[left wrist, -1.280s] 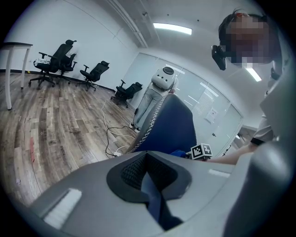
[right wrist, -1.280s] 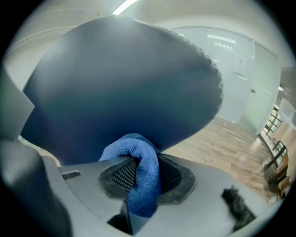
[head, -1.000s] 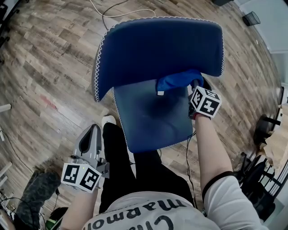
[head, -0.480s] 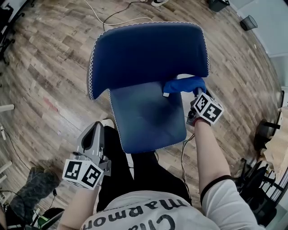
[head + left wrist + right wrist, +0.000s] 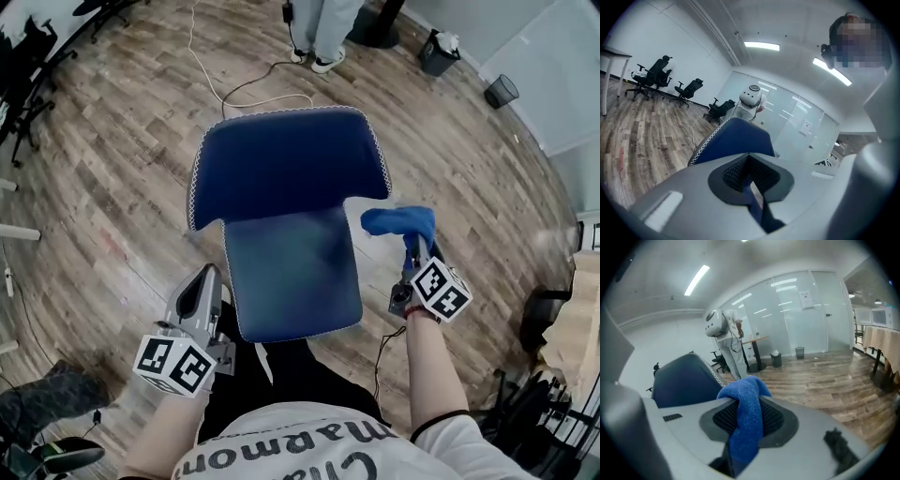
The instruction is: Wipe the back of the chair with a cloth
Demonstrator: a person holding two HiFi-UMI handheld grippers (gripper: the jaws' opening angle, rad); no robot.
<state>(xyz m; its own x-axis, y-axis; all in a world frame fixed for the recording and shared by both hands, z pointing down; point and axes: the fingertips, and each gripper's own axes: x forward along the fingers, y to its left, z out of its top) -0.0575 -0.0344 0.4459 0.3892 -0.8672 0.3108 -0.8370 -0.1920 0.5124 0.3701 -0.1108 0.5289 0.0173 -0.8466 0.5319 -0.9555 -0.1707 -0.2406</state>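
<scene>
The chair point(image 5: 281, 159) stands directly ahead, its back point(image 5: 291, 155) facing the person above the seat point(image 5: 291, 281). The cloth point(image 5: 398, 222) hangs bunched just beside the back's right edge and appears clear of it. The right gripper point(image 5: 412, 251) is clamped on one fold of the cloth, with the rest draped over its jaws. The left gripper point(image 5: 204, 286) is closed on nothing and held low beside the seat.

Procedure: bring the loose bulk of the cloth — not the jaw tips — flat against the back, then stroke edge to edge with overlapping passes.

Bright, even light falls from ceiling strip lights point(image 5: 761, 46); shadows are soft. Fisheye distortion bends the floor point(image 5: 103, 187) boards; the cloth point(image 5: 398, 221) is slightly blurred; gripper views vignette darkly.
</scene>
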